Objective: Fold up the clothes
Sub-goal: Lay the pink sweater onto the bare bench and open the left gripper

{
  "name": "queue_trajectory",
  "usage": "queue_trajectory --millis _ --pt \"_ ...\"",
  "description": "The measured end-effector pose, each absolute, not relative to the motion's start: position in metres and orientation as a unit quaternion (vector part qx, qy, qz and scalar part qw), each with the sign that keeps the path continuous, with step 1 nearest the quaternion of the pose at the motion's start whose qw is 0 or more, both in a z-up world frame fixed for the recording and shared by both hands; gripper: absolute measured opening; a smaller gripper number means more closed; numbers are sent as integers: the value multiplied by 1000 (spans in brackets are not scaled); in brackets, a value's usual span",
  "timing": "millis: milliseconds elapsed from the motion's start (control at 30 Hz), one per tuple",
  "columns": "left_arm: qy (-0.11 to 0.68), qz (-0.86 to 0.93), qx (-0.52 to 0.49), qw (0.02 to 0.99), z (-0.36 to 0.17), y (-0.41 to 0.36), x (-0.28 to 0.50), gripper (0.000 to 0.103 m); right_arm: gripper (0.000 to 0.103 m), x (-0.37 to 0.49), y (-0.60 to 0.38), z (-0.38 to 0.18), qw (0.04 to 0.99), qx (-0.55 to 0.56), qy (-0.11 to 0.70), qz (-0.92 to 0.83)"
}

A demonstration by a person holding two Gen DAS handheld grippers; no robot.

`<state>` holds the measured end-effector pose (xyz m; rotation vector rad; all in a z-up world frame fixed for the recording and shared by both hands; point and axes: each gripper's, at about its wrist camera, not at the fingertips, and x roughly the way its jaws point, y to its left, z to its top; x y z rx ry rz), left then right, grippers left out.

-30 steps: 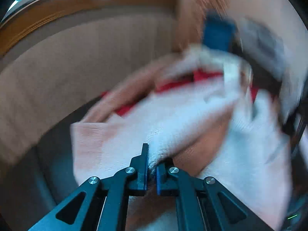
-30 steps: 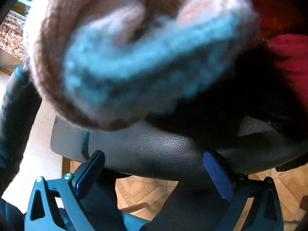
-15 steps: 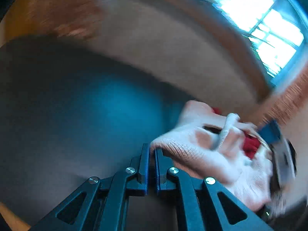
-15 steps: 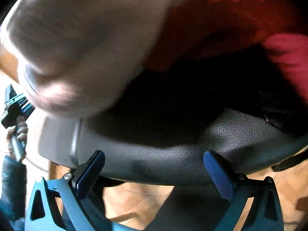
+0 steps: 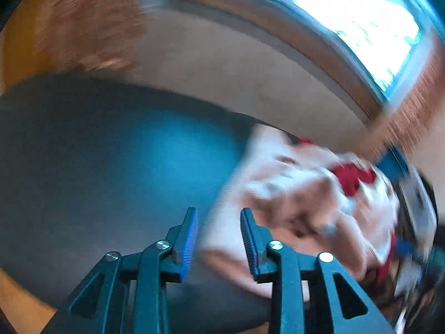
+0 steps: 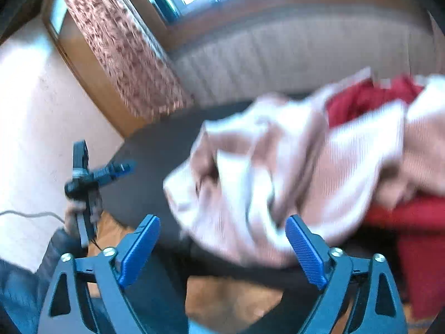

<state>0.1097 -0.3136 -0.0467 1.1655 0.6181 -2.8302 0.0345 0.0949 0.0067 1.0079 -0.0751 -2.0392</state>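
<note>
A pale pink ribbed knit garment [image 5: 300, 203] lies crumpled on a dark round surface [image 5: 111, 172], blurred by motion. My left gripper [image 5: 219, 239] is open, with the garment's near edge just past its fingertips and nothing pinched. In the right wrist view the same pink garment [image 6: 278, 172] sits in a heap ahead of my open right gripper [image 6: 222, 250], which holds nothing. Red cloth [image 6: 370, 100] shows behind and under the pink one. The left gripper [image 6: 116, 167] appears far left in the right wrist view, held by a hand.
A beige ribbed sofa back [image 6: 292, 47] runs behind the dark surface. A patterned curtain [image 6: 125, 55] and a bright window [image 5: 347, 14] stand beyond. Wooden floor [image 6: 230, 297] shows below the surface's edge. A dark sleeve [image 6: 25, 284] is at lower left.
My left gripper has opened and let go of the pink garment. The right gripper has swung up from under the seat to face the heap on top.
</note>
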Motion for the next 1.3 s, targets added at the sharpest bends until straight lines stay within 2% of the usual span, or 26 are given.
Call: queue_trajectory --millis 33,167,233,267,300,333,400,433,567,633,867,900,933,1000,1033,1067,1167,1300 --pt "171 -908 381 -8 -45 -297 98 37 95 31 87 14 419 390 -27 -819" --pt "61 -902 424 -49 -52 -242 40 41 95 -3 56 -23 381 418 73 -821" --pt "27 -892 450 -34 -64 -231 17 41 84 -20 40 -41 360 431 122 -819" --pt "17 -886 462 -19 -72 -231 9 41 62 -28 33 -50 349 437 145 -816" --pt "9 -880 474 -2 -81 -233 2 41 35 -31 32 -56 348 450 135 -812" --pt "1 -874 486 14 -89 -235 -5 41 21 -34 31 -63 346 463 124 -807" --pt "0 -865 501 36 -103 -242 -14 33 20 -32 36 -68 350 472 104 -802" --pt "24 -867 497 35 -104 -249 -10 13 19 -28 42 -66 356 469 95 -803" --pt "135 -877 460 25 -95 -288 25 5 17 -6 66 -54 409 462 53 -785" --pt "173 -878 444 31 -89 -308 55 0 17 18 78 -52 448 467 58 -760" --pt "222 -860 443 121 -84 -369 170 0 16 88 115 -107 462 567 122 -671" --pt "220 -861 443 118 -82 -368 166 0 16 91 119 -113 455 577 128 -666" --pt "217 -864 441 110 -79 -365 157 2 16 94 123 -119 447 587 134 -662" --pt "211 -869 437 95 -73 -358 139 18 17 100 131 -131 431 606 147 -653" --pt "208 -872 435 87 -70 -354 130 29 20 98 132 -132 427 610 150 -650" --pt "205 -874 433 80 -67 -350 122 34 21 98 131 -127 430 612 150 -647" --pt "195 -881 427 57 -58 -340 95 38 34 95 129 -114 439 618 150 -635" --pt "182 -890 418 27 -47 -326 60 38 48 92 126 -87 458 617 141 -624"
